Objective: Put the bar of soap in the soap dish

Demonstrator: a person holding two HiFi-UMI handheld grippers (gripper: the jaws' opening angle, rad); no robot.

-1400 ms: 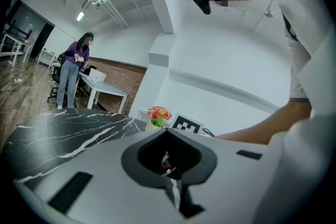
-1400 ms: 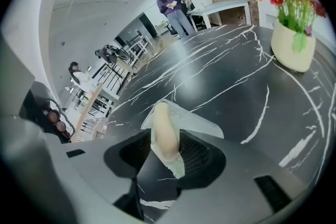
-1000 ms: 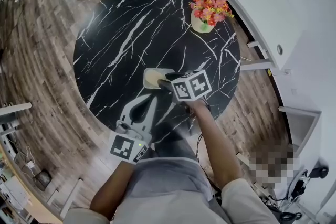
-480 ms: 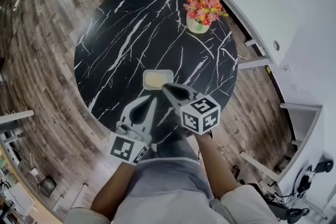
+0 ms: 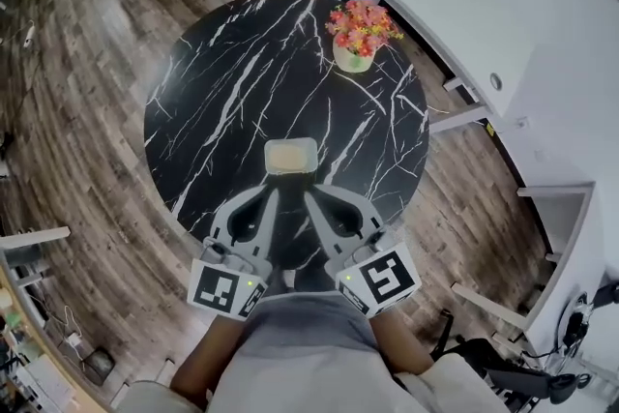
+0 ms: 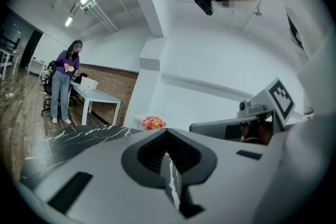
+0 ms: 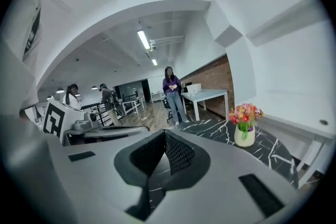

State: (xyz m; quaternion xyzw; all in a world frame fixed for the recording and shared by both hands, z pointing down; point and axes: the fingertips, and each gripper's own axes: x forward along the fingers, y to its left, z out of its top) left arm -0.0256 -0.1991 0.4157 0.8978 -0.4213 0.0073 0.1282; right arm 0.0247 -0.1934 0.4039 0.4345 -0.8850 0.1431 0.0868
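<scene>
The right hand-held gripper [image 5: 309, 196] has drawn back from the pale rectangular soap dish [image 5: 268, 160] to the near rim of the round black white-veined marble tabletop [image 5: 222, 82]. Its jaws have just been closing with nothing between them and are now pressed together, empty. The left hand-held gripper [image 5: 275, 191] is held just beside it, jaws likewise together and empty. The cream-yellow bar of soap [image 5: 290, 154] rests in the dish, just ahead of both tips and touched by neither. A cream vase of red, pink and orange flowers [image 5: 353, 53] stands well beyond the right gripper, near the far edge.
</scene>
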